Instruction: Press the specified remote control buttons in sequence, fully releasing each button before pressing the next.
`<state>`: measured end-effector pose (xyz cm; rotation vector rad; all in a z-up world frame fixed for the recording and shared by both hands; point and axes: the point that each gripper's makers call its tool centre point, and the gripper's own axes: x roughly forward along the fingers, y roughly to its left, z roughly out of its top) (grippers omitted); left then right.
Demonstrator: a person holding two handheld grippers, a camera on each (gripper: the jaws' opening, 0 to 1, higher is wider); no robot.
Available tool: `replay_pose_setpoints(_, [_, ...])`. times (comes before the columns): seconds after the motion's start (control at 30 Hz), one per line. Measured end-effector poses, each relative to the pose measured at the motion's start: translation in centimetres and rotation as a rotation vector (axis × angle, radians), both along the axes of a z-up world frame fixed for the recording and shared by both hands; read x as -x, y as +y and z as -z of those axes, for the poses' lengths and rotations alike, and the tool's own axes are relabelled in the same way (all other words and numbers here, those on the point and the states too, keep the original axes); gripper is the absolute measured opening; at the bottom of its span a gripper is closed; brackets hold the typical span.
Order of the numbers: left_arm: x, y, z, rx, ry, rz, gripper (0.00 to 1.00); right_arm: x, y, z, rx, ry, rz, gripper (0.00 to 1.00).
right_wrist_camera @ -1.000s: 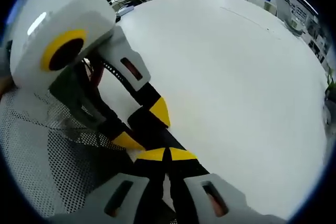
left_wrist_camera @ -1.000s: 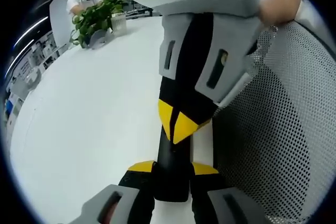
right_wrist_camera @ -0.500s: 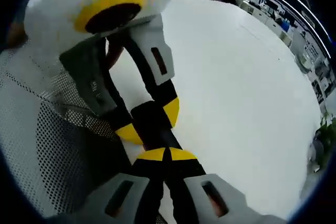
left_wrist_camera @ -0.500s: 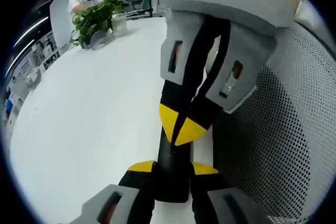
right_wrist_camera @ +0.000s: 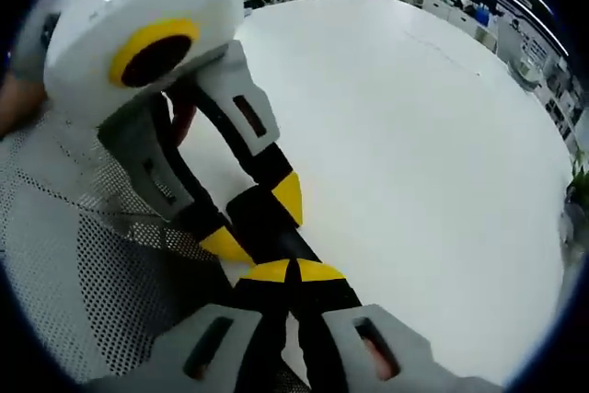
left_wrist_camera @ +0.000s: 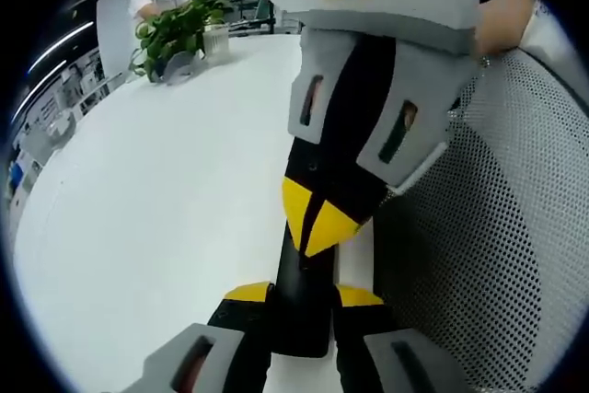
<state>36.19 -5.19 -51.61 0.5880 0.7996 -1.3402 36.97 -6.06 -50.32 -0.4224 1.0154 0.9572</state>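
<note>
My left gripper (left_wrist_camera: 293, 294) pinches the near end of the remote control (left_wrist_camera: 302, 273), a slim, stiff bar. My right gripper (right_wrist_camera: 291, 271), fingers pressed together, touches its top just ahead. I judge it light and slippery, so I should hold its edges firmly.

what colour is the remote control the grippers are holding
Black: a slim black remote control, clearest in the left gripper view.

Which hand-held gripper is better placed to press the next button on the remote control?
Probably the right hand-held gripper: its shut jaws point down at the remote control, while the left hand-held gripper is busy clamping it by its sides.
</note>
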Motion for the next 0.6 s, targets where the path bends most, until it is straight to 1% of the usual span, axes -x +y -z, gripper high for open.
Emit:
replay_pose_setpoints(0.07, [0.01,0.00,-0.03,0.000,0.000,0.000,0.25,-0.09,0.32,-0.15,-0.016,0.000,0.004,0.00])
replay_pose_setpoints(0.2, [-0.04,-0.01,0.01,0.002,0.002,-0.002,0.25,0.38,0.72,0.21,-0.011,0.004,-0.035,0.00])
replay_pose_setpoints(0.37, [-0.11,-0.01,0.08,0.002,0.004,-0.004,0.25,0.36,1.21,0.34,-0.017,0.011,-0.035,0.00])
replay_pose_setpoints(0.6, [-0.26,0.00,0.26,0.007,0.009,-0.008,0.25,0.34,1.20,0.70,-0.012,0.027,-0.023,0.00])
